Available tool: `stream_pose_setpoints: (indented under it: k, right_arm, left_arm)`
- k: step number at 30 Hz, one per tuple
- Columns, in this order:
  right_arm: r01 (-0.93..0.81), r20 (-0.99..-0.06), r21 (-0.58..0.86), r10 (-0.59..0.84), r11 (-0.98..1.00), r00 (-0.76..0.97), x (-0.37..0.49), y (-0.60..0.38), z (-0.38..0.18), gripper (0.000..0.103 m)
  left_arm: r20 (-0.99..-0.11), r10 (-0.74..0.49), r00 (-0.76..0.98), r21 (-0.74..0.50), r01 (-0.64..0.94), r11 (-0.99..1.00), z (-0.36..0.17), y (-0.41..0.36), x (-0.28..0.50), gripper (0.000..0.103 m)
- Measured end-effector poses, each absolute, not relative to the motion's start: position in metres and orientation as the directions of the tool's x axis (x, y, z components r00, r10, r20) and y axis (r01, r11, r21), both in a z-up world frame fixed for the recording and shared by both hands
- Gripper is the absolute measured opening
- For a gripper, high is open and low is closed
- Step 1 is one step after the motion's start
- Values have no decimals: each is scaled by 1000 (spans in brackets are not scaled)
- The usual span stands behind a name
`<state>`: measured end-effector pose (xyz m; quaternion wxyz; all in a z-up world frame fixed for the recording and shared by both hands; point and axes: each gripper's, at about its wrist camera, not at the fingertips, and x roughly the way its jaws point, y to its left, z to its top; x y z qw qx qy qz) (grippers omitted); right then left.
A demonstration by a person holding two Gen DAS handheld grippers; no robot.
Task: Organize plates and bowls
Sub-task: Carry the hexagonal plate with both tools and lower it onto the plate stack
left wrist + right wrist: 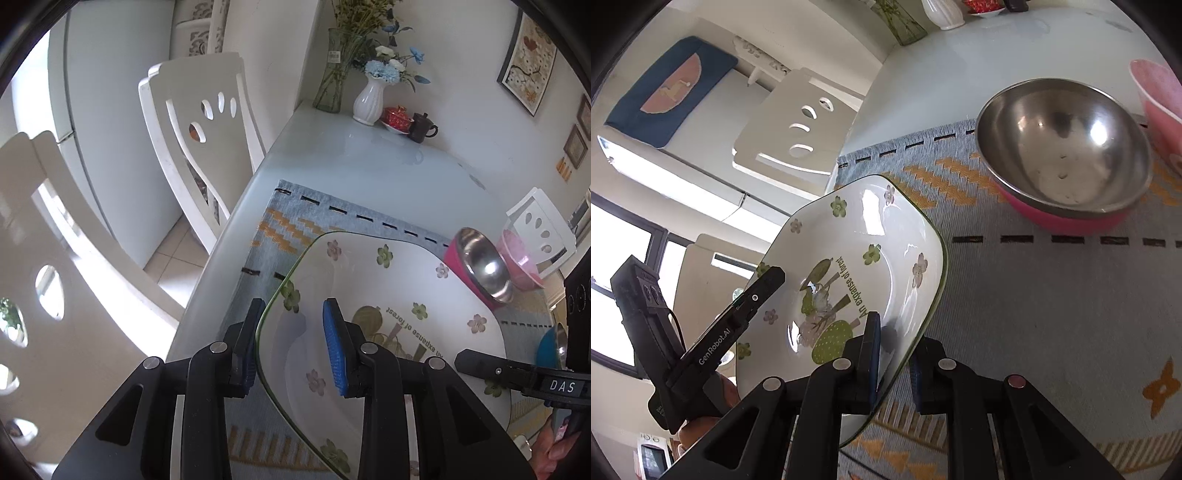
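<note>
Both grippers are gripping the flowered plate (pixel 849 266) by opposite rims: left gripper (pixel 293 343) and right gripper (pixel 892 363) fingers are clenching its edge, lower centre of each frame.

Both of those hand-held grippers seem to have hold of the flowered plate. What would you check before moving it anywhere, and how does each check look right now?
1. Right hand-held gripper clamped on the plate rim: ok, one finger sits on each face of the rim.
2. Left hand-held gripper on the opposite rim: cannot tell, the rim lies between its fingers but the gap looks wide.
3. Plate off the placemat: ok, it is tilted and lifted.
4. Plate empty, nothing to slide off: ok.
5. Steel bowl with the pink outside clear of the plate: ok, a gap shows.
6. Pink bowl behind it out of the way: ok.
</note>
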<state>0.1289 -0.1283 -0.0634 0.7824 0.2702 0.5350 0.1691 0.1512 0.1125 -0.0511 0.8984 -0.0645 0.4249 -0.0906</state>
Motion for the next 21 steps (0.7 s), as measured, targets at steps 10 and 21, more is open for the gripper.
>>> stream_pose_setpoints:
  k: [10,21]
  right_arm:
    - [24,-736,596,535,802,414,69,-166,-40,14]
    - [41,-738,578,501,815,452,18,-213,-23,14]
  left_arm:
    - [-733,-252,631,-232,116,966,-25,69,86,28]
    - [-729,-287,621,-238,163,957,-12,20,38,28]
